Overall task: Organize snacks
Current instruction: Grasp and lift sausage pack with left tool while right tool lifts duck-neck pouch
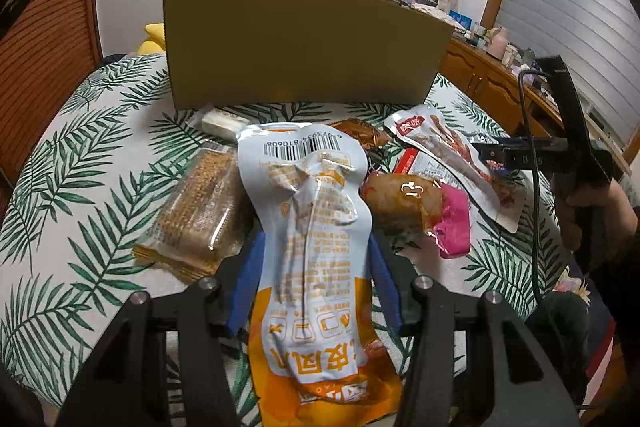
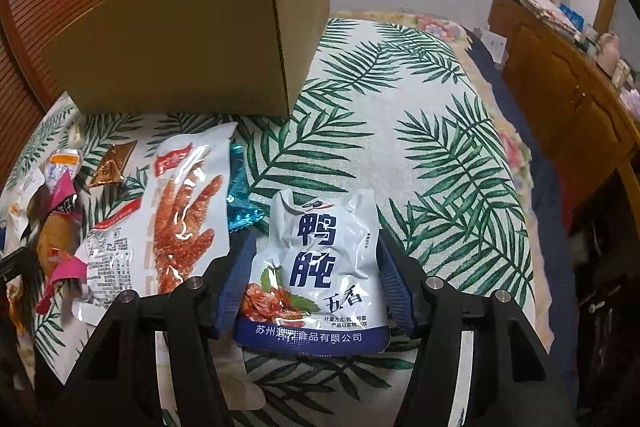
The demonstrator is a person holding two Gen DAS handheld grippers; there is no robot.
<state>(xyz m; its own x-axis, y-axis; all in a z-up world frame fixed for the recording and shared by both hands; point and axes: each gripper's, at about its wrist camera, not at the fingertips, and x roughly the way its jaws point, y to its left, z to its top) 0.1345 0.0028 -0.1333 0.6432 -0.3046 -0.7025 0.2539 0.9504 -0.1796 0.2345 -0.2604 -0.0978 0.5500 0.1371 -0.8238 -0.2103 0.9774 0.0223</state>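
My left gripper is shut on an orange and white snack pouch, its blue pads pinching the pouch's narrow middle above the leaf-print cloth. In the right wrist view my right gripper has a white and blue pouch with large blue characters between its blue pads, and both pads touch its sides. An open cardboard box stands behind the snacks; the right wrist view shows the box at the upper left. The inside of the box is hidden.
A wafer pack, a brown bun in pink wrap, a chicken-feet pouch, a teal wrapper and a small brown packet lie on the cloth. A wooden cabinet lines the right side.
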